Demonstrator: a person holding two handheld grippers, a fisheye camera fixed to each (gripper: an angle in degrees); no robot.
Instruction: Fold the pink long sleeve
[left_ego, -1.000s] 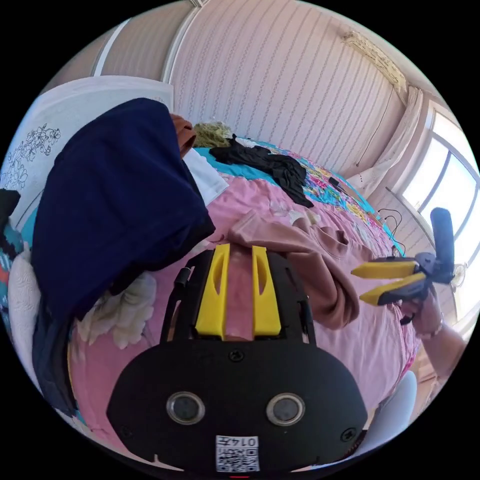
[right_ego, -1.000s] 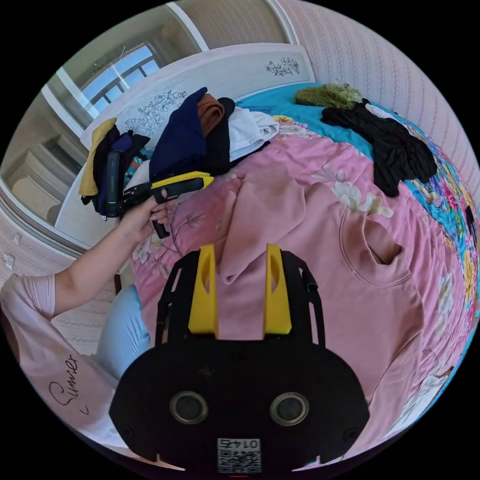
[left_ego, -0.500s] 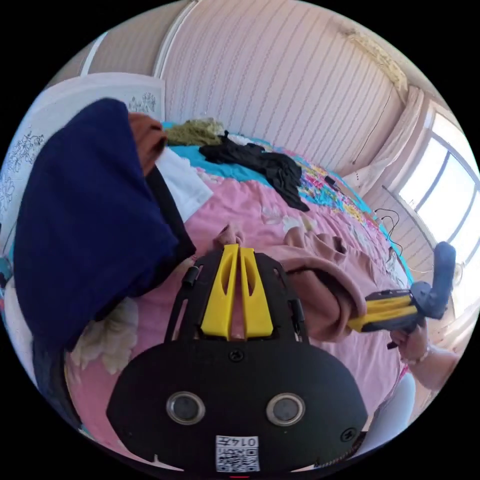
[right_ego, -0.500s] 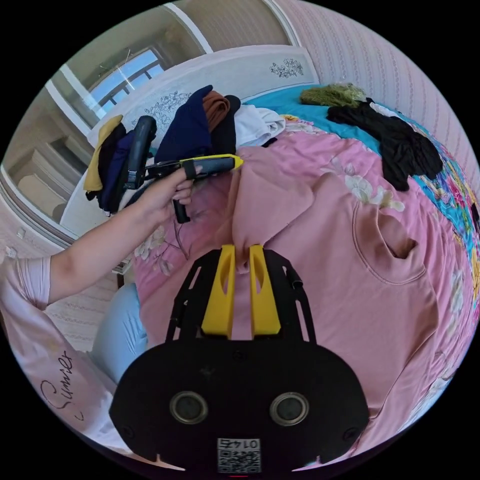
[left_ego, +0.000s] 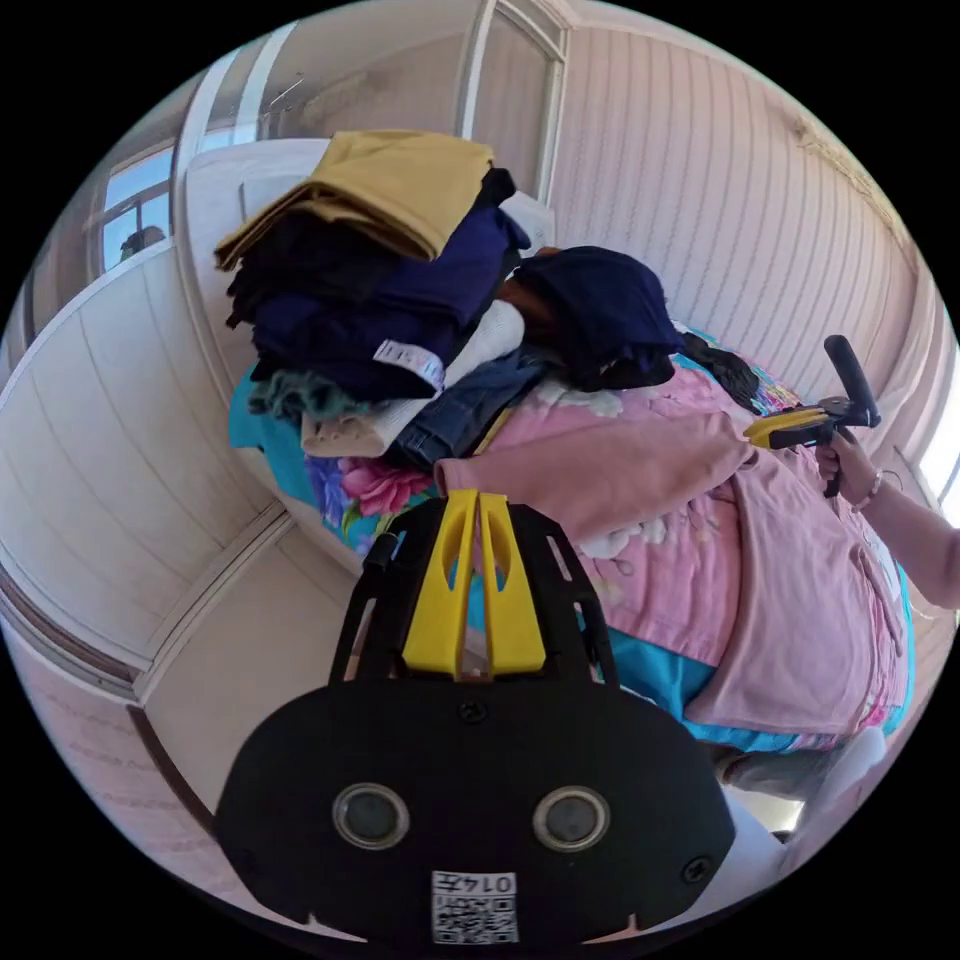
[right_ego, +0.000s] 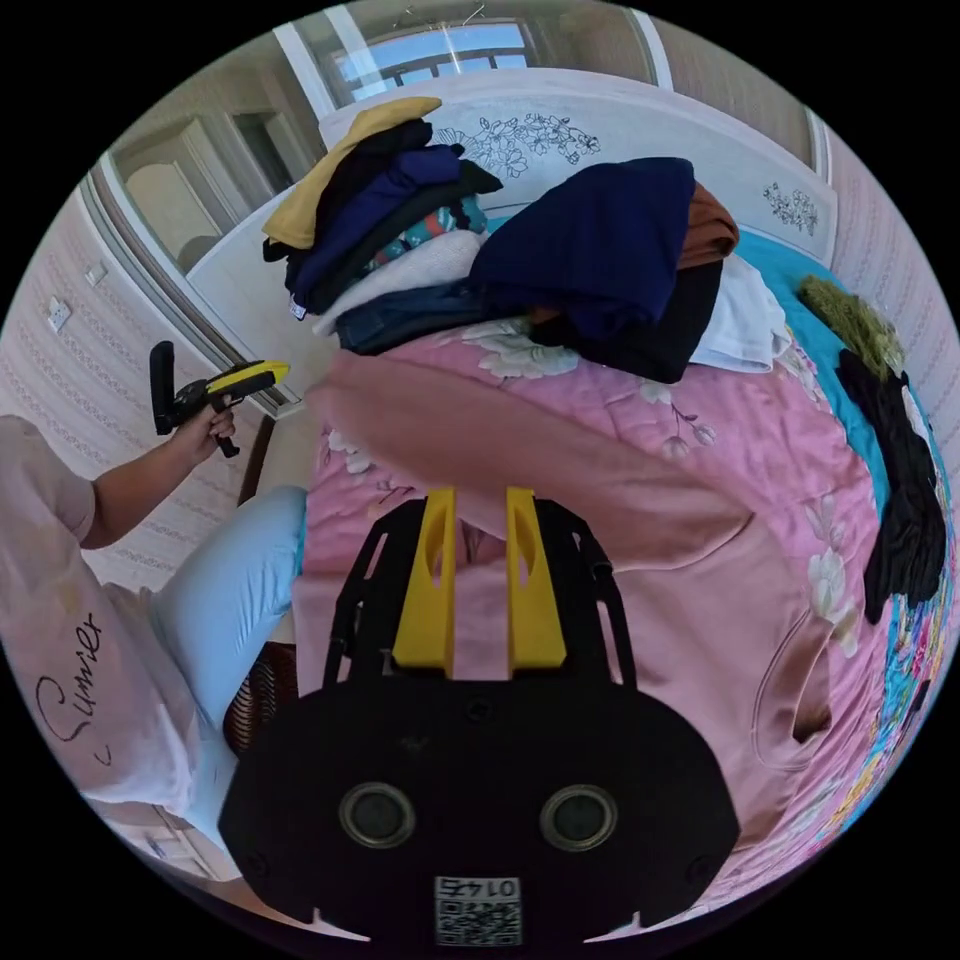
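The left gripper (left_ego: 475, 498) has gone from over the middle of the bed (right_ego: 800, 440) out past its side edge. With this, one sleeve (right_ego: 500, 440) of the pink long sleeve (right_ego: 690, 620), which lay bunched on the garment half a second ago, is now drawn out long and straight.

In the right gripper view, the body of the pink long sleeve lies flat on the flowered pink cover, near the side edge of the bed, with the neck opening toward the foot end. The sleeve runs from the shoulder across the cover to the side edge, and its cuff end is blurred.

The left gripper's jaws are drawn together with only a thin slit. In the left gripper view the cuff sits just at their tips. In the right gripper view the left gripper is held in a hand (right_ego: 205, 425) beyond the bed edge, a little apart from the cuff. I cannot tell if the cuff is pinched.

The right gripper (right_ego: 480, 495) has its jaws a little apart, wider than half a second ago, with pink cloth seen between them. I cannot tell if they press it.

Two piles of folded clothes (right_ego: 390, 200) stand at the head end, against the headboard (right_ego: 520, 140). A black garment (right_ego: 905, 500) lies near the far edge.
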